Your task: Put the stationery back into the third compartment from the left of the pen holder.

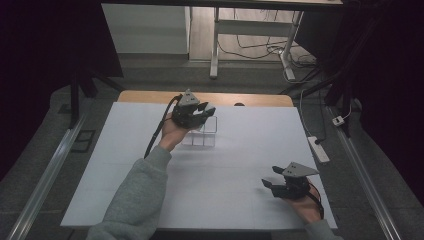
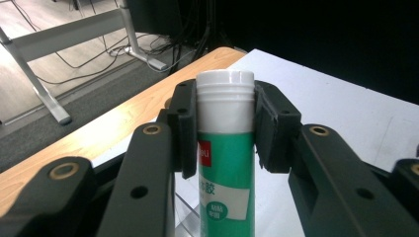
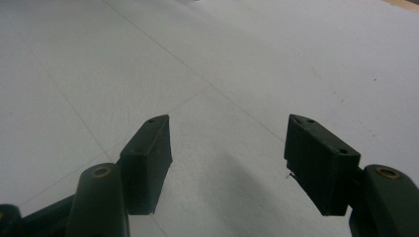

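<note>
While a white tabletop [image 1: 225, 200] is seen from above, a clear compartment box [image 1: 205, 136] lies at its far middle; over it, a green glue stick [image 2: 227, 163] is clamped upright in the left tool [image 1: 202, 112], judged not yet deposited. The right tool [image 1: 272, 181] is held open and empty, near the front edge.

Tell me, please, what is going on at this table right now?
A person works with a gripper in each hand. The left gripper is shut on a green glue stick just below its white cap, upright, over a clear compartment box at the far side of the white table. The right gripper sits near the table's front right with its jaws open and nothing between them.
</note>
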### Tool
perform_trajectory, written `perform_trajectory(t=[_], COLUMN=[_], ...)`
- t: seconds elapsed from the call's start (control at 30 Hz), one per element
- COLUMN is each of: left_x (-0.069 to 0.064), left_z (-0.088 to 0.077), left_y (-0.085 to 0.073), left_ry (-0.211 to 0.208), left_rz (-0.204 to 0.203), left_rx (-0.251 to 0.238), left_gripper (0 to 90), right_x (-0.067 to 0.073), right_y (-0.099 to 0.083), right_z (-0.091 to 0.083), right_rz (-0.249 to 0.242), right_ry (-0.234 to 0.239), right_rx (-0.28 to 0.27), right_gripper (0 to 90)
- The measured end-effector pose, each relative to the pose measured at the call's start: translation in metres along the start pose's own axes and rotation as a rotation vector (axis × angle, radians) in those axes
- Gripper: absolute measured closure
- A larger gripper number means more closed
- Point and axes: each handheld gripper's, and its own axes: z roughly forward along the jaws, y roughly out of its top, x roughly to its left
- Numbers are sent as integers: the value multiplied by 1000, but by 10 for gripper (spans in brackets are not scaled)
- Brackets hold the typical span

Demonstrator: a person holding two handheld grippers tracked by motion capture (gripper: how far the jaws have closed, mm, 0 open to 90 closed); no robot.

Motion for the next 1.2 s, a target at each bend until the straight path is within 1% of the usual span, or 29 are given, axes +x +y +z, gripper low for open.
perform_trajectory(t=[0.27,0.33,0.5,0.63,0.73,0.8,0.93,1.0,1.2], left_x=[3,4,5,4,2,2,5,6,8], left_z=[12,15,23,27,32,37,46,49,53], left_y=[2,3,3,5,6,6,3,1,0], left_ry=[-4,4,8,-11,-9,-5,-9,-5,-5], left_rz=[-15,-12,-21,-29,-21,-20,-39,-41,-46], left_rx=[-3,2,6,2,3,5,18,23,24], left_gripper=[645,645,644,644,644,643,643,643,642], right_x=[0,-1,0,0,-1,0,0,0,-1], right_y=[0,0,-1,-1,-1,-1,-1,-1,-2], right_z=[1,1,1,2,2,2,3,3,4], right_rz=[-4,-5,-5,-4,-4,-4,-5,-8,-6], right_ry=[0,0,0,1,0,1,2,4,7], right_rx=[7,9,12,18,24,24,26,24,36], right_gripper=[345,345,345,344,344,345,344,344,343])
